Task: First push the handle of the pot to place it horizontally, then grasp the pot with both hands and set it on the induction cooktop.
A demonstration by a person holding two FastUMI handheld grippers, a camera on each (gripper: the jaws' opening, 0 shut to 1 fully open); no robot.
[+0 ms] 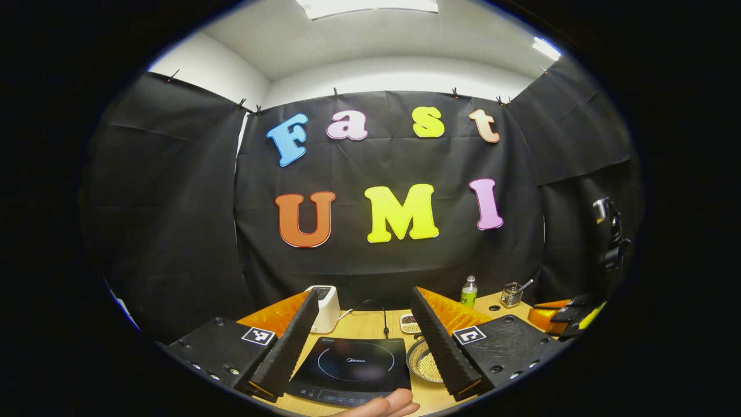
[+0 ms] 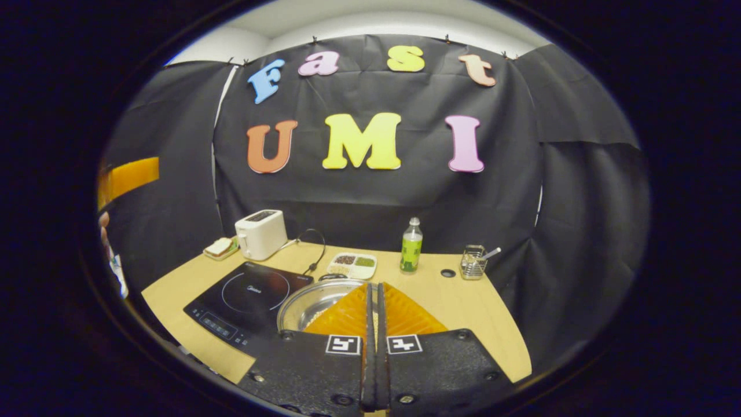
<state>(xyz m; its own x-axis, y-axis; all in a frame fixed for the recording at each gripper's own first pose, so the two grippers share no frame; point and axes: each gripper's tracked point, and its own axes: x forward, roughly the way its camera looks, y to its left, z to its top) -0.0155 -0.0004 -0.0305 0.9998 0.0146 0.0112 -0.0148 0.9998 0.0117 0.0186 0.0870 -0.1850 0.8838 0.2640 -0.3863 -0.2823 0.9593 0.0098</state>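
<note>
My left claw [image 1: 363,347] hangs above the near edge of the table [image 2: 463,307] with its fingers spread wide and nothing between them. Through that gap, in the left gripper view, I look down on the black cooktop [image 1: 353,365], lying flat on the wood. A bit of a hand [image 1: 385,405] shows at the bottom edge of that view, just in front of the cooktop. To the right of the cooktop, partly behind my right-side finger, sits the pot [image 1: 425,362], a shallow metal one with pale grains in its bottom. Its handle I cannot make out.

My right claw [image 2: 375,310] has its fingers drawn almost together, only a thin slit between them, and they grip nothing. In the right gripper view their tips sit over the near rim of the pot [image 2: 312,304], but I cannot tell whether they touch it. The pot stands on the table just right of the cooktop [image 2: 249,298], not on it.

Farther back stand a white toaster [image 2: 260,233], a small plate with a sandwich [image 2: 220,248] to its left, a divided tray of beans [image 2: 352,264], a green bottle [image 2: 411,246] and a wire holder [image 2: 473,263] with a utensil in it.
</note>
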